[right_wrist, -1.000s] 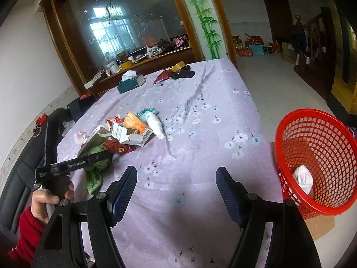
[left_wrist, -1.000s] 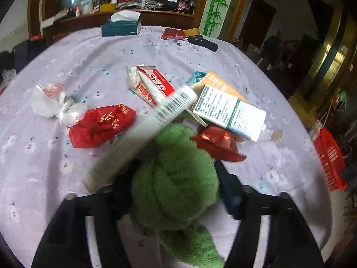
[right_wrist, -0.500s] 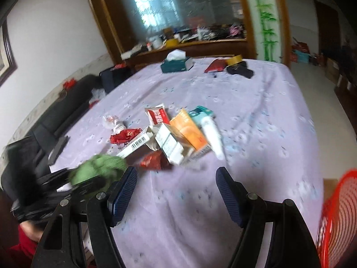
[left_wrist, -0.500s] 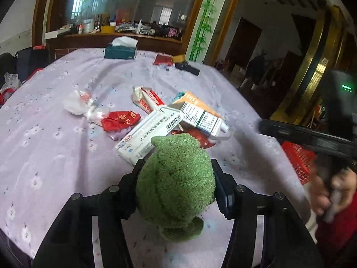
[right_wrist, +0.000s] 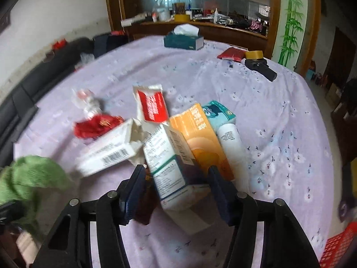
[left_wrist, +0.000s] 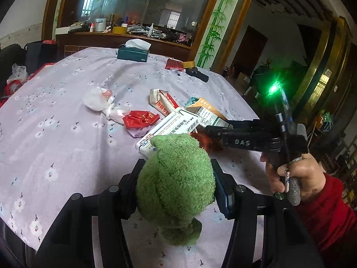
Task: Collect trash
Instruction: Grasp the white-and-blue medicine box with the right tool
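Observation:
My left gripper (left_wrist: 176,185) is shut on a green fluffy cloth (left_wrist: 176,178), held above the lilac tablecloth (left_wrist: 55,134). A trash pile lies ahead: a white barcode box (left_wrist: 171,127), a red wrapper (left_wrist: 140,117), a red-white carton (left_wrist: 164,102), an orange box (left_wrist: 207,109). My right gripper (right_wrist: 176,189) is open, its fingers either side of a white-green box (right_wrist: 171,167) in the pile. It also shows in the left wrist view (left_wrist: 214,130), reaching in from the right. The green cloth shows at the left of the right wrist view (right_wrist: 31,176).
A teal tissue box (right_wrist: 184,40), a red pouch (right_wrist: 232,54), a tape roll (right_wrist: 254,54) and a black object (right_wrist: 261,68) sit at the table's far end. A white tube (right_wrist: 233,147) and a crumpled plastic bag (left_wrist: 98,100) lie by the pile. A red basket (right_wrist: 337,250) shows at the lower right.
My left gripper has lifted the green cloth up and back from the pile. My right gripper has swung from the basket side to the pile and now straddles the white-green box.

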Available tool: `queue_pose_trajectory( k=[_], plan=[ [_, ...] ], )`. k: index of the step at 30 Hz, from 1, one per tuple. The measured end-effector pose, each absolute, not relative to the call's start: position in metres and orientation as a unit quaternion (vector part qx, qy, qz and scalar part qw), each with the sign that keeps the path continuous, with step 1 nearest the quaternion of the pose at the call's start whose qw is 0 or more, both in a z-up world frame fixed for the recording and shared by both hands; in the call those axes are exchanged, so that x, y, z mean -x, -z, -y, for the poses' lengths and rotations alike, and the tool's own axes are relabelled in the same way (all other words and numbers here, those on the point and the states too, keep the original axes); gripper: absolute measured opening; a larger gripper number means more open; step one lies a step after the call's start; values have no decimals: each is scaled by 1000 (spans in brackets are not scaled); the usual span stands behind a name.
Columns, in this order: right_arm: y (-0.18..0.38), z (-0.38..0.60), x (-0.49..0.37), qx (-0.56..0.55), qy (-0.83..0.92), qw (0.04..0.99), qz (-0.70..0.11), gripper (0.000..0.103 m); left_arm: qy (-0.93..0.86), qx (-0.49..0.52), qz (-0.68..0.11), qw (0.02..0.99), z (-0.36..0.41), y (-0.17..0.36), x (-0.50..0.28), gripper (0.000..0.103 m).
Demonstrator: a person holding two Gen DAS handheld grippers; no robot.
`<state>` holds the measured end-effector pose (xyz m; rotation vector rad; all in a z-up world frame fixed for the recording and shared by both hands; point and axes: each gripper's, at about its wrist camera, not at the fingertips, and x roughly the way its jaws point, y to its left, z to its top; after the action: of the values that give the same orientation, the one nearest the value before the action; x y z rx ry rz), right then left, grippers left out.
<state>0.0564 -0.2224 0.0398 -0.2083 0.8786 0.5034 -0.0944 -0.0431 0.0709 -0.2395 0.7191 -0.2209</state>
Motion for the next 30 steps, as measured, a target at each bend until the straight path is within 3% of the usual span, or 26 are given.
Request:
queue_pose_trajectory(
  k=[5, 18, 30],
  plan=[
    [-36, 222, -56, 106, -227, 874, -417, 62, 105, 107, -350, 925, 49, -68, 93, 55],
    [-36, 252, -42, 11, -246, 861, -445, 46, 109, 110, -353, 923, 55, -64, 90, 55],
    [-65, 287, 30, -68, -265, 884, -379, 42, 124, 102, -323, 933, 73, -84, 100, 55]
  ],
)
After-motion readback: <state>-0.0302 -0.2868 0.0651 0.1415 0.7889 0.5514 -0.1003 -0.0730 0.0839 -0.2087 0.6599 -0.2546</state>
